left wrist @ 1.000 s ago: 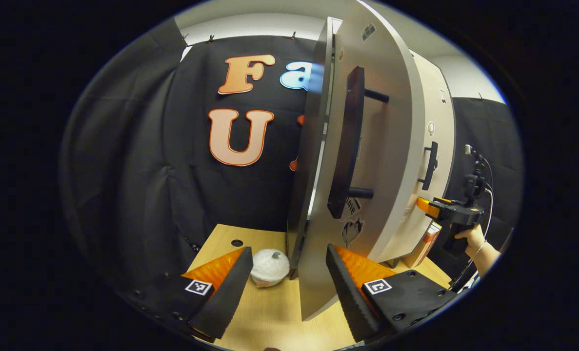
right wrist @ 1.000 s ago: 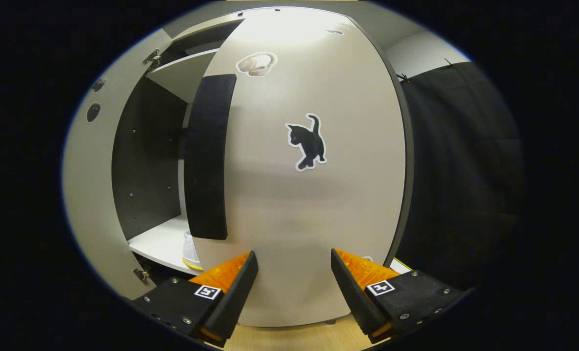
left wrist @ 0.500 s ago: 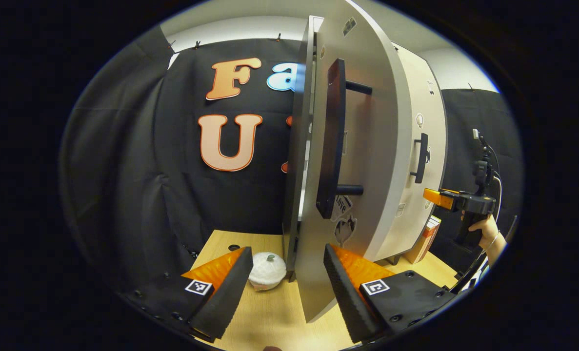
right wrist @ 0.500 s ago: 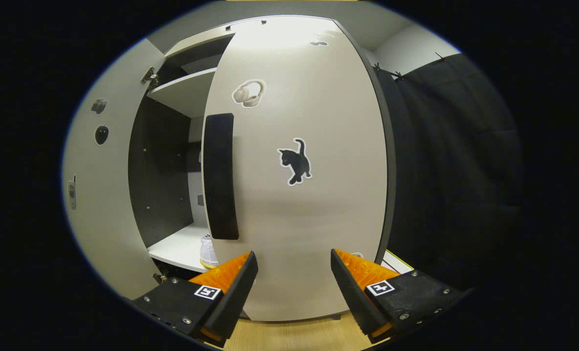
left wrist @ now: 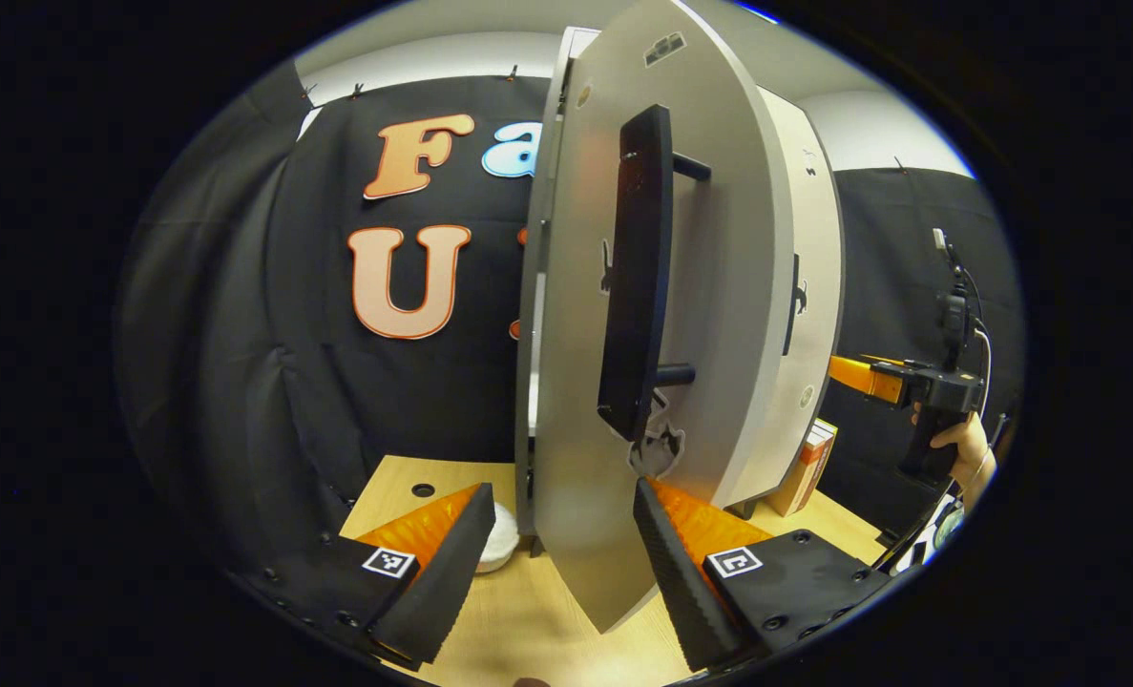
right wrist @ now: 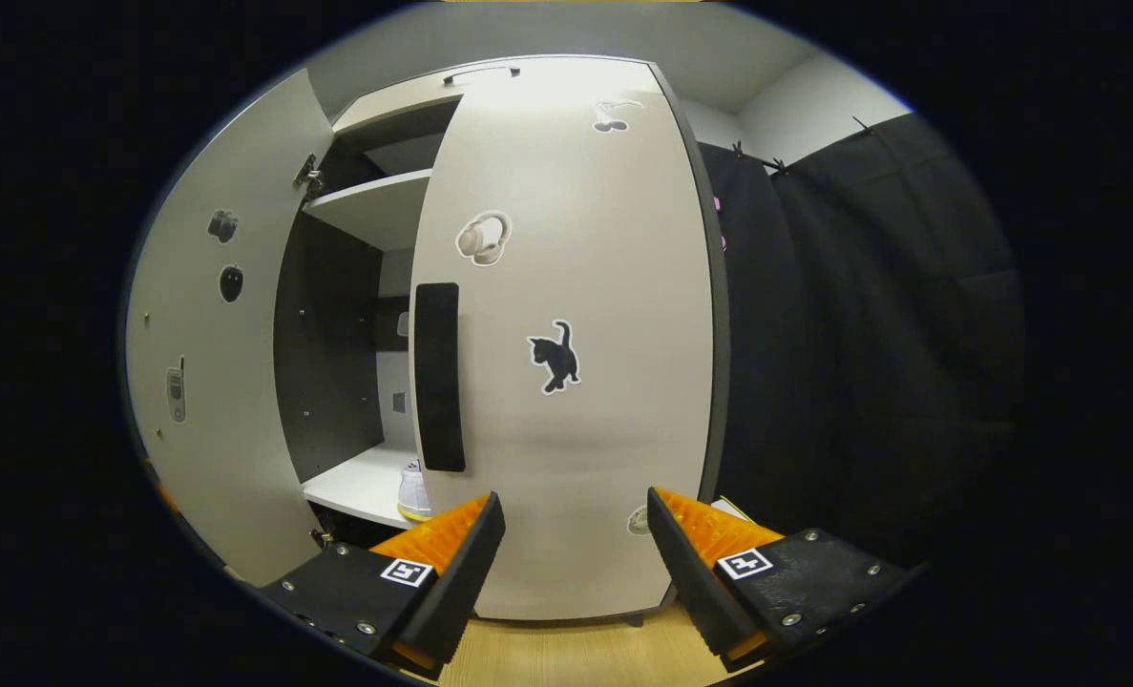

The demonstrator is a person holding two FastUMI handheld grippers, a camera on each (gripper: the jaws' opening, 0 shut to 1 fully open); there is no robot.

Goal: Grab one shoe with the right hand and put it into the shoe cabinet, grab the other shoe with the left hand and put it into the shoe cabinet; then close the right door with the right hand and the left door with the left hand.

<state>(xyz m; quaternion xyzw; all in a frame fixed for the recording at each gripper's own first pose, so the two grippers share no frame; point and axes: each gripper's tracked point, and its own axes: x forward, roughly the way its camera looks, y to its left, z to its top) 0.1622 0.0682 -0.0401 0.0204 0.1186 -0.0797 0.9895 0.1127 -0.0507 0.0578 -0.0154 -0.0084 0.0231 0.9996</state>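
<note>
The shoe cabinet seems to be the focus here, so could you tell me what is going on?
A person holds a gripper in each hand in front of the shoe cabinet. A shoe sits on its lower shelf. The right door looks shut, with the open right gripper free in front of it. The left door stands open, the open left gripper near its bottom edge.

The left gripper (left wrist: 558, 563) has its fingers spread apart, with the lower edge of the open left door (left wrist: 623, 401) between them. The door stands edge-on, its dark bar handle (left wrist: 635, 277) facing the camera. A white round object (left wrist: 499, 539) lies on the wooden table (left wrist: 528, 630) beside the left finger. Farther right, a hand (left wrist: 962, 444) holds the right gripper (left wrist: 857, 375) near the closed right door (left wrist: 809, 315).
</note>
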